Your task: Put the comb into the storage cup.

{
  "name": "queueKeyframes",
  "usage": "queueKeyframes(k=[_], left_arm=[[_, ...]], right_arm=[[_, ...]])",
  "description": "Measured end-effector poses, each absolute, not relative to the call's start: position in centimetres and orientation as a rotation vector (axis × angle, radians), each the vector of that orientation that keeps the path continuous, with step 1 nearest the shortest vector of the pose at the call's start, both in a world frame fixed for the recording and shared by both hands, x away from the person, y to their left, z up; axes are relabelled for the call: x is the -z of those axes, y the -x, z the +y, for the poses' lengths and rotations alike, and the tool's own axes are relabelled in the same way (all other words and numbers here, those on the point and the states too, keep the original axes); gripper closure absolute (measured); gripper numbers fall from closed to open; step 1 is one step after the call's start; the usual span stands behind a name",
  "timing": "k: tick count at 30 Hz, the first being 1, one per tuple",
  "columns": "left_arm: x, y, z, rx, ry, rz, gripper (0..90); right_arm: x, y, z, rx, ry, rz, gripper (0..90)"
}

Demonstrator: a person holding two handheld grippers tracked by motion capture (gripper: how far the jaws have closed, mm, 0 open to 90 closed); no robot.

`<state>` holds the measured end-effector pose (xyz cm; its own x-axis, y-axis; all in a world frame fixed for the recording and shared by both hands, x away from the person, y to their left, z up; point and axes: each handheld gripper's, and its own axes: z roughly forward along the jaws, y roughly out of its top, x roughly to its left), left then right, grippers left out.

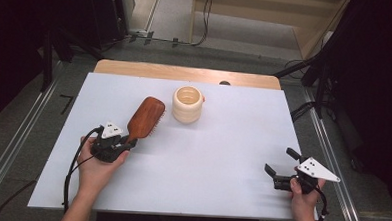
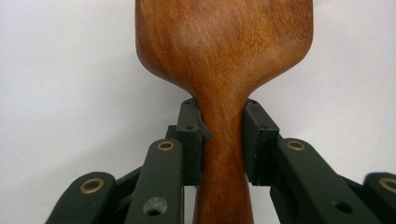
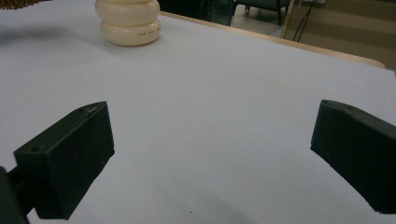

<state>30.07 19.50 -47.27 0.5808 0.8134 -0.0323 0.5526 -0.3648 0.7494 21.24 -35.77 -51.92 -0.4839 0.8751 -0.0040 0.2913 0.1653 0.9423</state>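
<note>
**Brush gripped by the handle, cup standing by**

From above, a white sheet covers the wooden table. On it stands a cream cup, ribbed in rounded rings, its mouth open; I cannot tell what, if anything, is inside. Just left of the cup is the brush, a paddle of reddish-brown polished wood, back up, bristles showing along the edge facing the cup. Its handle runs down, away from the cup, into the left gripper, which a hand holds. Well right of the cup and nearer the person, the right gripper sits low over the sheet, jaws spread.

In the left gripper view, the black pads clamp the brush at its narrow neck, wood grain smooth and glossy.

In the right gripper view, the right gripper has blocky matte jaws standing wide apart with bare sheet between them. The cup stands far off, bulging in stacked rolls.
</note>
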Motion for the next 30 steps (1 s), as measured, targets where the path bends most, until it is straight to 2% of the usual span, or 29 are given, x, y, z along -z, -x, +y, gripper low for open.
queueKeyframes(k=[17,30], left_arm=[[45.2,-28.9,18.5,-0.487,-1.955,0.997,72.2],[44.4,-29.0,16.4,-0.479,-1.893,0.937,72.2]], right_arm=[[51.6,-21.5,-35.6,-1.317,-1.125,1.910,0.0],[48.0,-21.5,-32.9,-1.348,-1.092,1.947,0.0]])
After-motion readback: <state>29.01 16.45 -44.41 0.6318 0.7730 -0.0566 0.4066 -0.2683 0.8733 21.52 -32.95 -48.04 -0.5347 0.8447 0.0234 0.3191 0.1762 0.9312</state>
